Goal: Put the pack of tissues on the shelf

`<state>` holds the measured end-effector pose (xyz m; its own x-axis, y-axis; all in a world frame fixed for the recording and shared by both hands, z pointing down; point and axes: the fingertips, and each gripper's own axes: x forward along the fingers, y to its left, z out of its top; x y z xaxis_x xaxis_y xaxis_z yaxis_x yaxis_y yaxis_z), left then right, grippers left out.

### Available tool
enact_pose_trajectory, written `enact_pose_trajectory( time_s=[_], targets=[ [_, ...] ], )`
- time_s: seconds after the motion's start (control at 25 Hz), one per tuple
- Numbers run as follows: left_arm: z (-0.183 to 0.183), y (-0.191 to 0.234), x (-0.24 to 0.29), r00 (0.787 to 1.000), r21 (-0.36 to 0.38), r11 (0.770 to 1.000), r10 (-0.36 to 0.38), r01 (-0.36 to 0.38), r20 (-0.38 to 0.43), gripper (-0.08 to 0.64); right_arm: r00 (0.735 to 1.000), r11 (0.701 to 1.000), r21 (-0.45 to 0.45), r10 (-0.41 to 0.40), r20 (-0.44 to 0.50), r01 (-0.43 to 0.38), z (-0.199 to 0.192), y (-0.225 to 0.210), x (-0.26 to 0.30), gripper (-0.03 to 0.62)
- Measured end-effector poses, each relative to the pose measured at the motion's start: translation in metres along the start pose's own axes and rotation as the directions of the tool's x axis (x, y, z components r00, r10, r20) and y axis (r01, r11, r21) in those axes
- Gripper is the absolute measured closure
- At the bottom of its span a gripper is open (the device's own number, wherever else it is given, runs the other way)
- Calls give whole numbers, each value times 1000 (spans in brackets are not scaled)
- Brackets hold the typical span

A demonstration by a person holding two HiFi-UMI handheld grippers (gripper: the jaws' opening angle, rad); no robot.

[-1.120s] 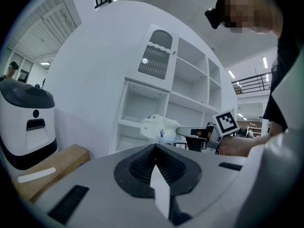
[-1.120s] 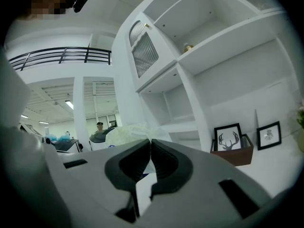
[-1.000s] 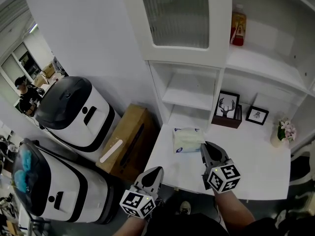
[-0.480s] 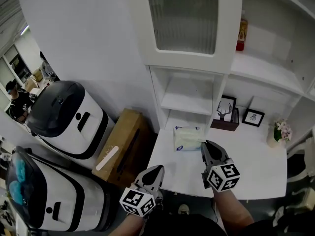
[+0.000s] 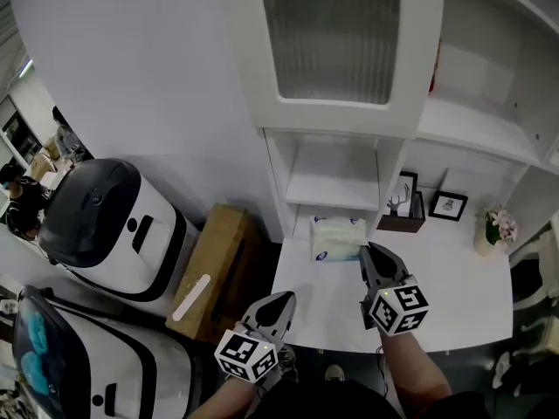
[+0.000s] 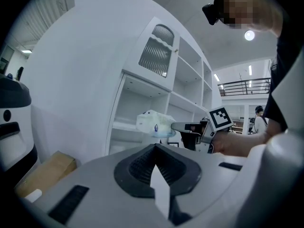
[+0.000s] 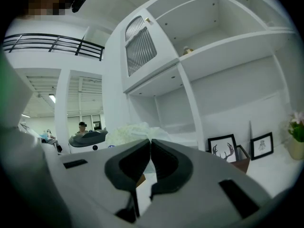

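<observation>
The pack of tissues (image 5: 337, 238), white with blue print, hangs above the white desk (image 5: 445, 299) in front of the shelf unit's lower left opening (image 5: 336, 177). My right gripper (image 5: 363, 255) is shut on the pack's right end. In the left gripper view the pack (image 6: 154, 122) is level with the shelf board, the right gripper (image 6: 183, 126) clamped on it. In the right gripper view the jaws (image 7: 150, 142) are pinched on the crumpled pack (image 7: 127, 131). My left gripper (image 5: 285, 300) is shut and holds nothing, low at the desk's front left edge.
Two framed pictures (image 5: 404, 195) (image 5: 449, 205) and a flower pot (image 5: 493, 230) stand at the back of the desk. A cardboard box (image 5: 214, 264) and two white-and-black machines (image 5: 96, 225) (image 5: 79, 356) stand on the floor at the left. A frosted cabinet door (image 5: 336, 37) hangs above.
My right gripper has carried the pack a little forward and up, nearer the shelf's lower opening. The left gripper has drifted slightly right.
</observation>
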<state>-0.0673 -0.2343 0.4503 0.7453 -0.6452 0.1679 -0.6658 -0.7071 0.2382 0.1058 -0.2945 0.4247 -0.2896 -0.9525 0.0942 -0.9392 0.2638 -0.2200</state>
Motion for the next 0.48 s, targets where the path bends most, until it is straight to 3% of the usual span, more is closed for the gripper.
enact_pose_trajectory(
  time_s=[0.48],
  targets=[
    [17, 35, 20, 997, 25, 996, -80, 80, -16, 555, 996, 996, -8, -85, 30, 85, 15, -8, 37, 584]
  ],
)
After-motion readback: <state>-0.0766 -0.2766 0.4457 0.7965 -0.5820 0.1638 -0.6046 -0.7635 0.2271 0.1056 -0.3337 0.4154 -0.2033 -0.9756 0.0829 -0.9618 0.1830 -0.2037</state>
